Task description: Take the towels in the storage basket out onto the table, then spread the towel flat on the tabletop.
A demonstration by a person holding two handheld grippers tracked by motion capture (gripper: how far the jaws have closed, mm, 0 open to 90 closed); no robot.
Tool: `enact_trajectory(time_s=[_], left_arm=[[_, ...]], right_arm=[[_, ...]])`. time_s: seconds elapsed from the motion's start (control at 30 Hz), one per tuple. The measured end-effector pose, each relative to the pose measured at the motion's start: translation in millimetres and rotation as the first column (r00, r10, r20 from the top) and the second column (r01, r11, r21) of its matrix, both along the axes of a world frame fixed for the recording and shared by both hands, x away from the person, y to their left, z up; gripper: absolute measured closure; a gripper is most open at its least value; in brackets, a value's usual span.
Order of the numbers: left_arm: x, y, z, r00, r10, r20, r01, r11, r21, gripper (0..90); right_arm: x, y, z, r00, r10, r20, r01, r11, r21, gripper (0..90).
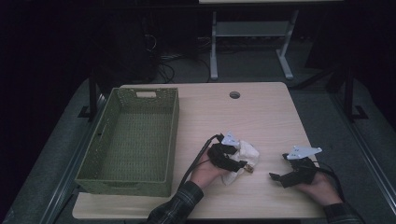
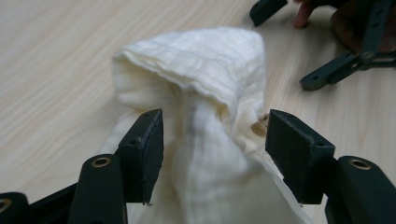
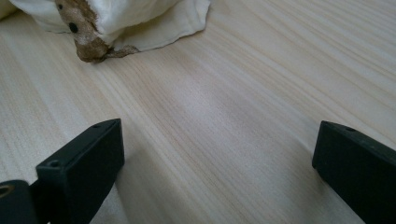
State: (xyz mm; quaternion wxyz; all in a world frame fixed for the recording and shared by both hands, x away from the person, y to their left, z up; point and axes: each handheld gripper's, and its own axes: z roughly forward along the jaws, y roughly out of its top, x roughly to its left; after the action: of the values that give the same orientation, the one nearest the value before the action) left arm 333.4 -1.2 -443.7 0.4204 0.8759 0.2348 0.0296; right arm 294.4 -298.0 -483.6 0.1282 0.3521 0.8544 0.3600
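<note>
Sitting around the white cloth (image 2: 210, 70), the left gripper (image 2: 215, 140) is open, pads not pressing; at three o'clock the right gripper (image 3: 217, 154) gapes empty; no writing readable

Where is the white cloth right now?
In the high view the crumpled cream-white cloth lies on the pale wooden table, right of the green woven basket, between the open jaws of the left gripper.

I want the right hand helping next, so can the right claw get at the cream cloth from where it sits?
Probably yes: bare table lies between the open right claw and the cream cloth, though the left claw straddles it.
</note>
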Motion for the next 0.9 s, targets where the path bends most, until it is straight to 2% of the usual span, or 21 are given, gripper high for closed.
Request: enact_trajectory(time_s=[0.17, 0.23, 0.37, 0.43, 0.47, 0.57, 0.7, 0.73, 0.77, 0.83, 0.9], left_arm=[[-3.4, 15.9, 7.5, 0.999, 0.04, 0.02, -0.04, 0.999, -0.022, 34.3], [-9.0, 25.7, 9.1, 0.997, 0.074, 0.021, -0.074, 0.9968, -0.031, 34.3], [-15.2, 34.6, 7.8, 0.995, 0.095, 0.031, -0.095, 0.9954, -0.018, 34.4], [-18.9, 39.9, 5.4, 0.9939, 0.108, 0.023, -0.107, 0.9941, -0.015, 34.3], [-21.7, 44.1, 2.7, 0.993, 0.116, 0.023, -0.116, 0.9932, -0.013, 34.3], [-27.7, 49.3, 0.1, 0.992, 0.126, 0.0, -0.126, 0.9914, -0.034, 34.4], [-35.3, 53.1, 0.0, 0.9919, 0.127, 0.008, -0.126, 0.9917, -0.023, 34.3], [-38.4, 53.2, 0.1, 0.9918, 0.127, 0.01, -0.127, 0.9915, -0.031, 34.4], [-38.4, 53.2, 0.1, 0.9918, 0.127, 0.01, -0.127, 0.9915, -0.031, 34.4], [-41.2, 50.7, -0.8, 0.9927, 0.12, 0.01, -0.12, 0.9923, -0.033, 34.4], [-42.3, 47.3, -1.3, 0.9947, 0.102, 0.012, -0.102, 0.9946, -0.02, 34.6]], right_arm=[[0.6, 0.1, 0.7, 1.0, 0.006, -0.007, -0.006, 1.0, -0.004, 1.8], [1.6, 2.2, 3.9, 0.9993, 0.004, -0.038, -0.005, 1.0, -0.028, 1.9], [2.0, 3.6, 6.0, 0.9986, 0.011, -0.052, -0.013, 0.999, -0.041, 3.9], [1.2, 4.8, 8.7, 0.9978, 0.031, -0.058, -0.032, 0.999, -0.024, 6.3], [1.1, 5.4, 10.3, 0.9979, 0.037, -0.053, -0.039, 0.999, -0.03, 6.3], [-1.4, 12.7, 21.9, 0.9977, 0.067, 0.012, -0.067, 0.998, -0.001, 14.3], [-0.2, 23.0, 32.2, 0.9945, 0.092, 0.05, -0.094, 0.995, 0.04, 19.5], [-0.2, 27.4, 35.8, 0.9911, 0.113, 0.07, -0.118, 0.991, 0.067, 23.4], [-0.2, 27.4, 35.8, 0.9911, 0.113, 0.07, -0.118, 0.991, 0.067, 23.4], [-0.3, 32.0, 39.5, 0.9873, 0.135, 0.084, -0.143, 0.985, 0.1, 30.5], [0.2, 37.8, 43.3, 0.9811, 0.159, 0.111, -0.17, 0.98, 0.106, 36.6]])
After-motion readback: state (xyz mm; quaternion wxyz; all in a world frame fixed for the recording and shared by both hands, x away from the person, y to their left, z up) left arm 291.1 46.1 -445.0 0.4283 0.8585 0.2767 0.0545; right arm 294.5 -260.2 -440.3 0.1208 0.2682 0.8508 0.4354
